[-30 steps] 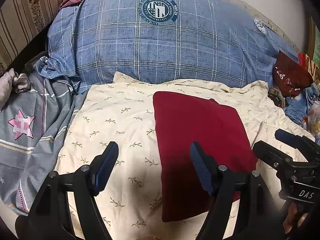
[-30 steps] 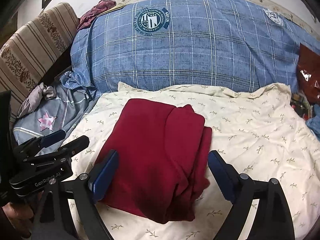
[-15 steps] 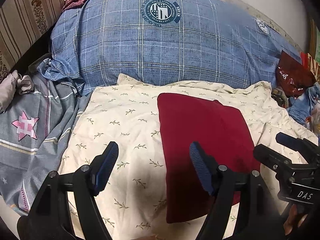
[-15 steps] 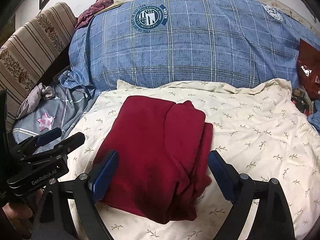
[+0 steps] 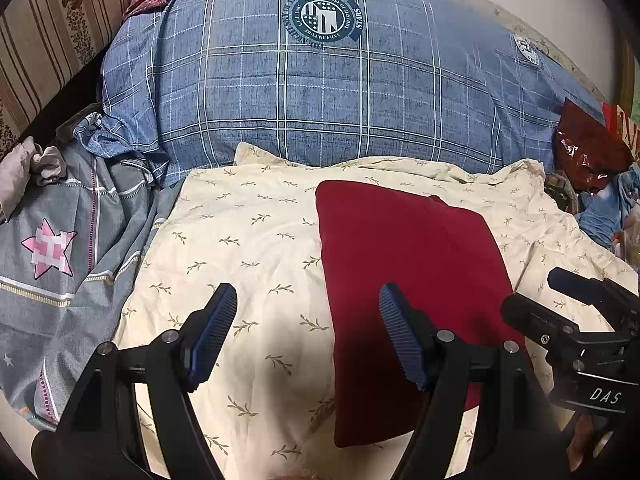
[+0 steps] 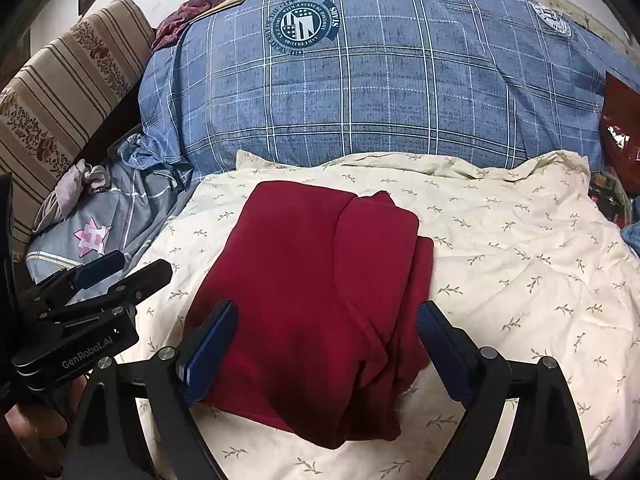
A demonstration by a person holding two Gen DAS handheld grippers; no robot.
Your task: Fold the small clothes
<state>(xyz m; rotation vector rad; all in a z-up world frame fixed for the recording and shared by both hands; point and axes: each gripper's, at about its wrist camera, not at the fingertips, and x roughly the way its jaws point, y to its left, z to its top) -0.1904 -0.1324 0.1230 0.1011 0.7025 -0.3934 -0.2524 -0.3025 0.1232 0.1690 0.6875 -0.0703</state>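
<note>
Left gripper: hovering released, gripping nothing
Right gripper: hovering released, empty
Red garment: lying folded on cream sheet

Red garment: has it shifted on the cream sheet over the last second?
No. The folded red garment lies in the same spot on the cream leaf-print sheet, equally far below the blue plaid pillow; only the camera view drifted slightly.

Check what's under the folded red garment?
The red garment lies on a cream leaf-print sheet, which shows on all sides of it. Anything directly beneath the garment is covered, as is whatever lies inside its folds.
</note>
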